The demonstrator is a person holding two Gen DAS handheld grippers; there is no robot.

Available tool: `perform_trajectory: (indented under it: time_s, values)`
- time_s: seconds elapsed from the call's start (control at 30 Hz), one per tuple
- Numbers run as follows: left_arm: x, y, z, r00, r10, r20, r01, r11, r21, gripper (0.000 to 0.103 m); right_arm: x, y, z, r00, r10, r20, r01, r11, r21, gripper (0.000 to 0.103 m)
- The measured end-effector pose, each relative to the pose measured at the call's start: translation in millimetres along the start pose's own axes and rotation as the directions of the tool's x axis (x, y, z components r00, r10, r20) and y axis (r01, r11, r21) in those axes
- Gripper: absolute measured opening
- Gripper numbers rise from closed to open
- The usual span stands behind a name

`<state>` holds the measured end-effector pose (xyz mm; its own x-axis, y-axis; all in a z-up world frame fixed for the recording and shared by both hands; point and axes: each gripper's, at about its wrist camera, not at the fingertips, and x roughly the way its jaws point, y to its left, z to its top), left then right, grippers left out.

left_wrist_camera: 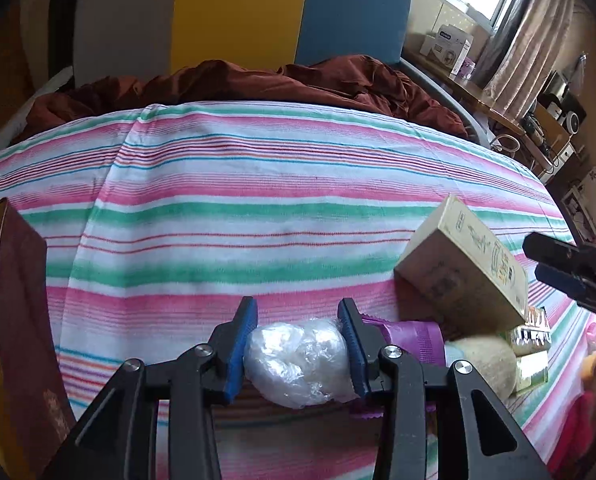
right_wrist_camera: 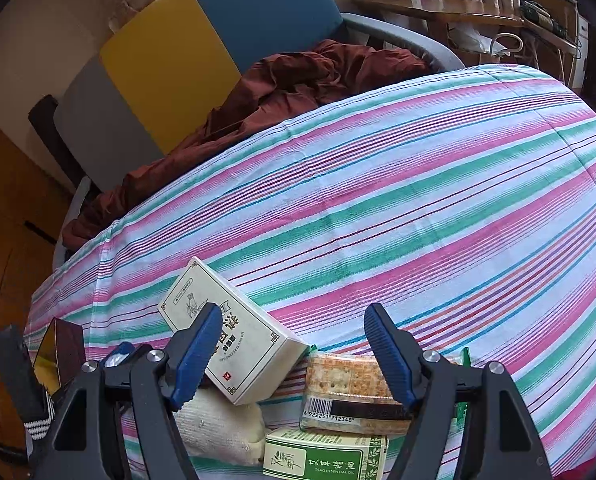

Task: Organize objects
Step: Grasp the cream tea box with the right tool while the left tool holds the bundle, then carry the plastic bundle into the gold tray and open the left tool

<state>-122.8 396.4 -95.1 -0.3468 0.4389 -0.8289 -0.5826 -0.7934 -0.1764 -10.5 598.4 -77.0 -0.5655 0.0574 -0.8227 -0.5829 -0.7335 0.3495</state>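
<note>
Plastic-wrapped bundle [left_wrist_camera: 298,364] on striped sheet [left_wrist_camera: 258,200], clamped between blue pads of left gripper [left_wrist_camera: 297,344]; purple bag [left_wrist_camera: 413,336] and cream box [left_wrist_camera: 461,264] just right of it; right gripper [right_wrist_camera: 294,354] open above cracker pack [right_wrist_camera: 345,384], green box [right_wrist_camera: 325,456] nearest the camera.

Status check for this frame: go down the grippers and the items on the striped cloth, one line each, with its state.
Left gripper: shut on plastic-wrapped bundle.
Right gripper: open, empty.
Cream box: closed, tilted, leaning on the pile.
Cracker pack: sealed, lying flat.
Green box: closed, flat.
</note>
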Motion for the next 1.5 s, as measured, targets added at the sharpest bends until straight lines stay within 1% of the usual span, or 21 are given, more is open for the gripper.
perform_trajectory:
  time_s: [0.1,0.23,0.33,0.37,0.5,0.53,0.63,0.73,0.8,0.87,0.9,0.93,0.97,1.03,1.07,1.13,1.2,1.27,1.5]
  values:
    - [-11.8,-5.6,-21.3,1.0,0.008,0.02,-0.008,1.0,0.017,0.042,3.6,4.6,-0.4,1.0,0.012,-0.006,-0.012,1.0,-0.026,0.075]
    - [-25.6,-6.8,-44.1,0.999,-0.014,0.037,0.014,1.0,0.007,0.042,8.0,18.3,-4.1,1.0,-0.003,-0.012,0.001,0.995,-0.102,0.075]
    - [-31.6,-8.7,-56.4,0.998,-0.017,0.067,0.015,0.999,0.028,0.042,11.6,28.4,-6.8,1.0,-0.017,-0.008,0.015,0.987,-0.16,0.08]
    - [-33.4,-9.1,-59.8,0.997,-0.017,0.078,0.013,0.999,0.041,0.042,13.2,31.5,-7.3,1.0,-0.018,-0.008,0.016,0.984,-0.176,0.081]
    - [-35.0,-9.2,-63.9,0.994,-0.026,0.105,0.021,0.998,0.055,0.042,23.5,42.8,-7.2,0.999,-0.032,-0.012,0.029,0.972,-0.232,0.082]
    - [-34.9,-8.5,-63.9,0.994,-0.033,0.109,0.027,0.998,0.053,0.043,27.1,45.2,-7.2,0.999,-0.038,-0.017,0.032,0.969,-0.245,0.085]
    - [-34.6,-6.6,-64.2,0.992,-0.045,0.116,0.04,0.998,0.045,0.043,30.6,51.2,-6.5,0.999,-0.029,-0.014,0.024,0.962,-0.273,0.085]
    - [-34.0,-7.4,-65.0,0.991,-0.045,0.126,0.039,0.998,0.047,0.043,31.2,56.4,-7.8,1.0,-0.02,-0.024,0.012,0.956,-0.292,0.085]
    - [-33.5,-7.2,-65.6,0.99,-0.05,0.133,0.044,0.998,0.045,0.043,28.3,63.4,-9.7,1.0,-0.022,-0.007,0.019,0.945,-0.326,0.085]
    - [-33.4,-6.8,-66.3,0.989,-0.051,0.137,0.046,0.998,0.045,0.043,32.0,68.4,-12.5,0.999,-0.027,-0.021,0.018,0.935,-0.354,0.085]
    - [-33.8,-6.8,-67.1,0.989,-0.052,0.14,0.046,0.998,0.046,0.044,36.5,70.0,-14.6,0.998,-0.055,-0.03,0.04,0.927,-0.372,0.085]
    - [-34.2,-6.6,-67.5,0.988,-0.053,0.142,0.047,0.998,0.045,0.044,43.0,71.8,-17.0,0.994,-0.108,-0.031,0.087,0.915,-0.393,0.085]
    - [-34.2,-6.2,-67.7,0.988,-0.056,0.144,0.05,0.998,0.044,0.044,47.2,71.2,-18.5,0.99,-0.138,-0.034,0.113,0.906,-0.408,0.079]
    - [-34.5,-5.0,-68.3,0.987,-0.063,0.148,0.058,0.998,0.04,0.044,52.1,70.7,-20.9,0.988,-0.147,-0.053,0.112,0.901,-0.419,0.069]
    - [-34.6,-4.7,-68.5,0.987,-0.064,0.149,0.059,0.998,0.038,0.044,49.8,70.5,-22.4,0.987,-0.153,-0.043,0.12,0.896,-0.427,0.061]
    - [-34.9,-4.9,-68.9,0.986,-0.063,0.151,0.058,0.998,0.039,0.045,47.7,71.0,-23.4,0.988,-0.149,-0.036,0.119,0.892,-0.435,0.052]
    - [-34.5,-5.4,-68.7,0.986,-0.063,0.152,0.057,0.998,0.039,0.045,53.3,69.6,-25.0,0.984,-0.168,-0.058,0.125,0.888,-0.442,0.051]
    - [-34.2,-5.5,-68.3,0.986,-0.065,0.152,0.059,0.997,0.038,0.045,62.3,67.0,-29.5,0.976,-0.196,-0.098,0.133,0.885,-0.446,0.052]
    - [-33.6,-6.7,-67.9,0.986,-0.055,0.155,0.048,0.998,0.046,0.045,61.4,63.3,-31.3,0.976,-0.192,-0.1,0.131,0.893,-0.431,0.052]
